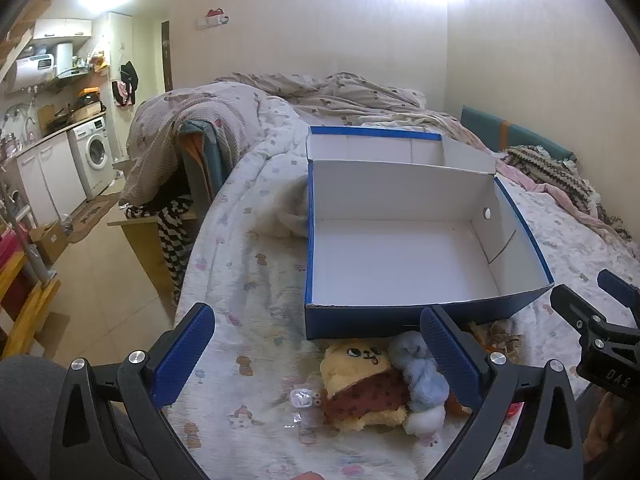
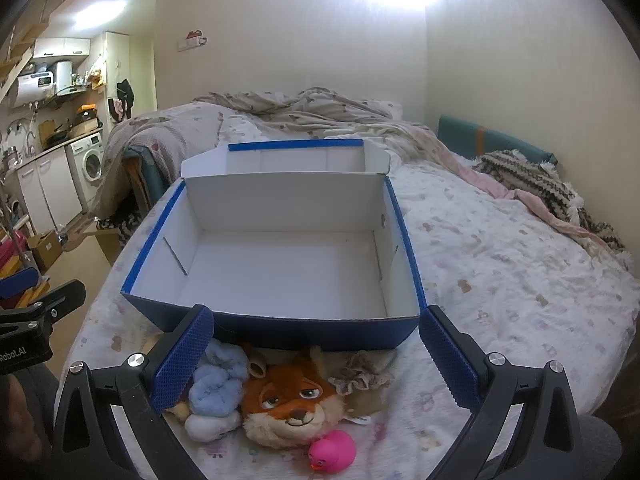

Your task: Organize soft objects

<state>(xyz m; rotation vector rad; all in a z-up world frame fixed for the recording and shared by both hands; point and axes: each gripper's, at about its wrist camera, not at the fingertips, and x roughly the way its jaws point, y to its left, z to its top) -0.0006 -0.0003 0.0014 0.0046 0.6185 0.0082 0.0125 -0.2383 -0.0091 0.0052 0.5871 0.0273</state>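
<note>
a blue box with a white inside sits open on the bed, its hinged lid folded back behind it toward the rumpled blanket. nothing lies inside the box. the soft toys are piled on the bedspread just in front of the box's near wall, close to the near edge of the bed.

the left gripper hovers above that pile with its jaws wide open and nothing between them. below it lie a yellow plush with a dotted red patch, a light blue plush touching its right side, and a small clear plastic piece just to its left.

the right gripper also hangs open and empty over the pile. between its fingers are the same light blue plush, a fox head plush touching it, a beige scrunchie at the fox's right, and a pink rubber duck just in front of the fox, nearest the bed's edge.

beyond the bed's left edge is a kitchen corner with a washing machine.
</note>
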